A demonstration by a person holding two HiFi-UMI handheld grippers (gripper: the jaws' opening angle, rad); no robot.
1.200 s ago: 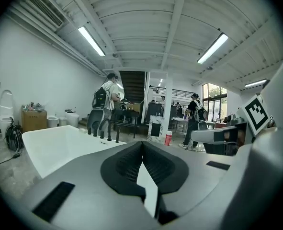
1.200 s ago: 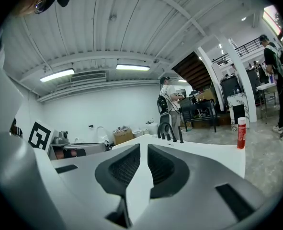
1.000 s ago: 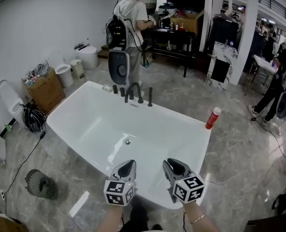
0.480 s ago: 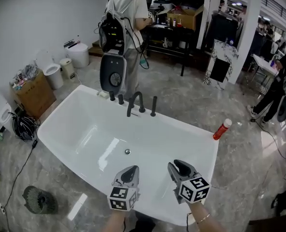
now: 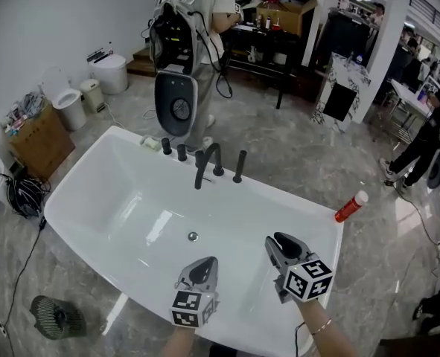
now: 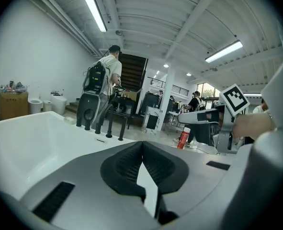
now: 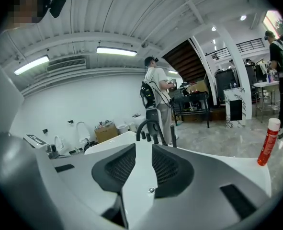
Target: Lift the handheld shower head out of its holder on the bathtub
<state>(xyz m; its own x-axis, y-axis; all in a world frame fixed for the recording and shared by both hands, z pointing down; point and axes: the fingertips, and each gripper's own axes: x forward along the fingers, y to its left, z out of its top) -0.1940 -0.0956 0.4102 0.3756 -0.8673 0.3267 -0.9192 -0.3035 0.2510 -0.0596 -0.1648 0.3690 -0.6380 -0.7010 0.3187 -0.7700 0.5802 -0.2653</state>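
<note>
Two steps seem to remain, reach then lift: the left hand-held gripper (image 5: 203, 266) is closed, the right hand-held gripper (image 5: 281, 241), jaws just opening and empty, likely must cross the bathtub (image 5: 294, 197) to the shower head (image 5: 240, 167) upright on its far rim.

faucet (image 5: 208, 162) on bathtub (image 5: 93, 222) rim, bottle (image 5: 351, 207) right

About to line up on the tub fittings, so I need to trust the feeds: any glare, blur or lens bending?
Head view: sharp, fisheye bends the edges; pale light streaks on the bathtub floor, none on the black fittings. Left gripper view: dark round vignette, fittings small but crisp. Right gripper view: same vignette, strong curvature, fittings sharp; top-left mosaic is an overlay.
</note>
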